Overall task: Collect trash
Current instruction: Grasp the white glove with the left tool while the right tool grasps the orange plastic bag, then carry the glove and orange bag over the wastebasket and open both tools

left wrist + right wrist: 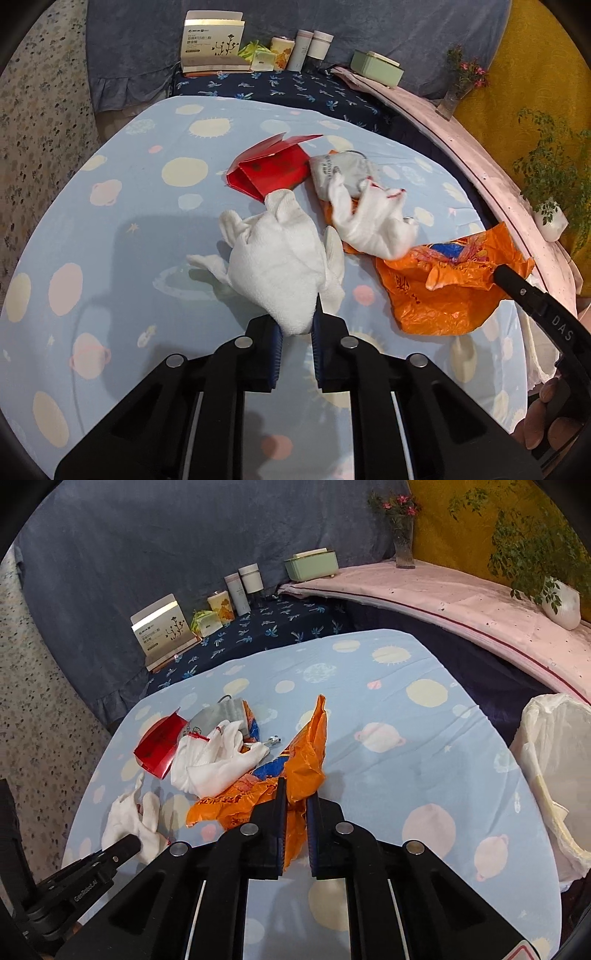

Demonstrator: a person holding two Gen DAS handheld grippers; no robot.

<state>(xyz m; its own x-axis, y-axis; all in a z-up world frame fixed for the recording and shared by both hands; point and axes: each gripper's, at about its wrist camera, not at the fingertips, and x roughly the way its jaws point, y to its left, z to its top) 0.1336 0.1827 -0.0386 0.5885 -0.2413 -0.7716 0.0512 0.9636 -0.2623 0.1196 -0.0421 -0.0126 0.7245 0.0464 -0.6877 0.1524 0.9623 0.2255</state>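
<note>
Barely begun: both grippers have trash, none binned.
Left gripper (pixel 297 339) is clamped on a white cloth (pixel 280 266), right gripper (pixel 296 812) on the orange bag (pixel 295 771); red packet (pixel 269 171), second cloth and mask lie on the desk (pixel 424 775); the lined bin (pixel 557 775) looks empty.

Setting: home, prob. living rm or bedroom. Evidence: table w/ kids'-print cloth (pixel 110 229) (planets, suns); blue fabric drape (pixel 147 554) behind; side surface w/ navy patterned cloth (pixel 295 88) carrying boxed product (pixel 212 44), cups/tumblers (pixel 314 48), green tissue box (pixel 376 68). Pink-covered ledge (pixel 443 590) w/ flower vase (pixel 402 546) + potted plant (pixel 561 602). Lined waste bin (pixel 554 775) beside table.
</note>
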